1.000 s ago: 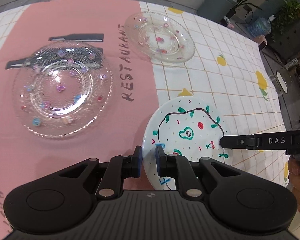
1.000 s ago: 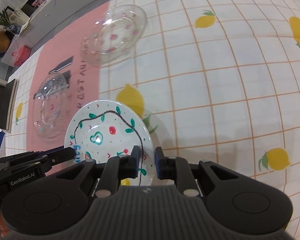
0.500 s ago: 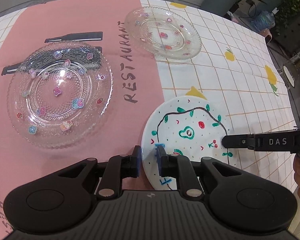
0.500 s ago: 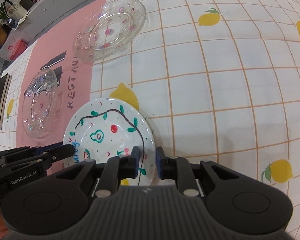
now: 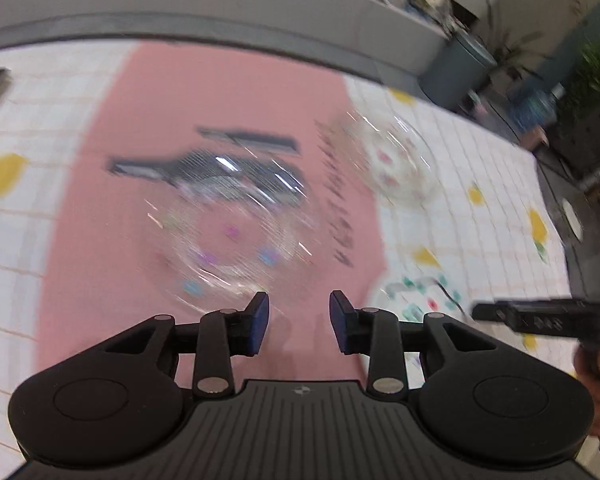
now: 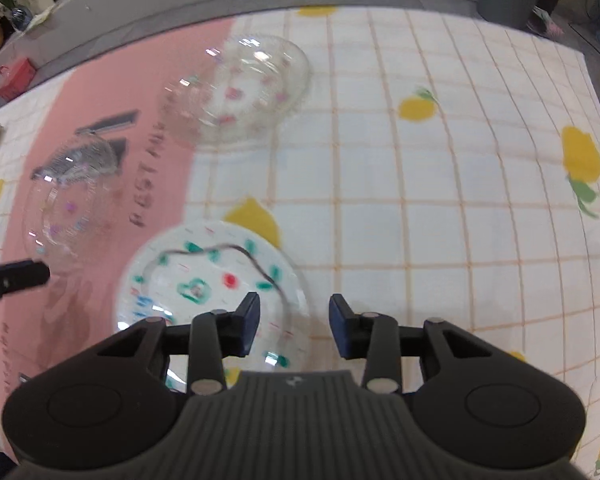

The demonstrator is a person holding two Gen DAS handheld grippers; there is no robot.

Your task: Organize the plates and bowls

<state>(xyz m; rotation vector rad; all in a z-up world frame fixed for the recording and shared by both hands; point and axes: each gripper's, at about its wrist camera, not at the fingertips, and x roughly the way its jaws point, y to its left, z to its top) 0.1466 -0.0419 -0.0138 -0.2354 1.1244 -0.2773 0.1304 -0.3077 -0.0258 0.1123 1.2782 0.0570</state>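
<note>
A white painted plate lies on the tablecloth; it also shows blurred in the left wrist view. A large clear glass plate with coloured dots lies on the pink strip; it shows at the left of the right wrist view. A smaller clear glass plate lies further back, also seen from the right wrist. My left gripper is open and empty, just short of the large glass plate. My right gripper is open and empty over the white plate's right edge.
The table carries a checked cloth with lemons and a pink strip with black print. A grey ledge runs behind the table. A grey bin and plants stand at the back right.
Both grippers have opened and let go of the white plate, which now lies on the table. The left gripper swung left toward the large glass plate; both views are motion-blurred.
</note>
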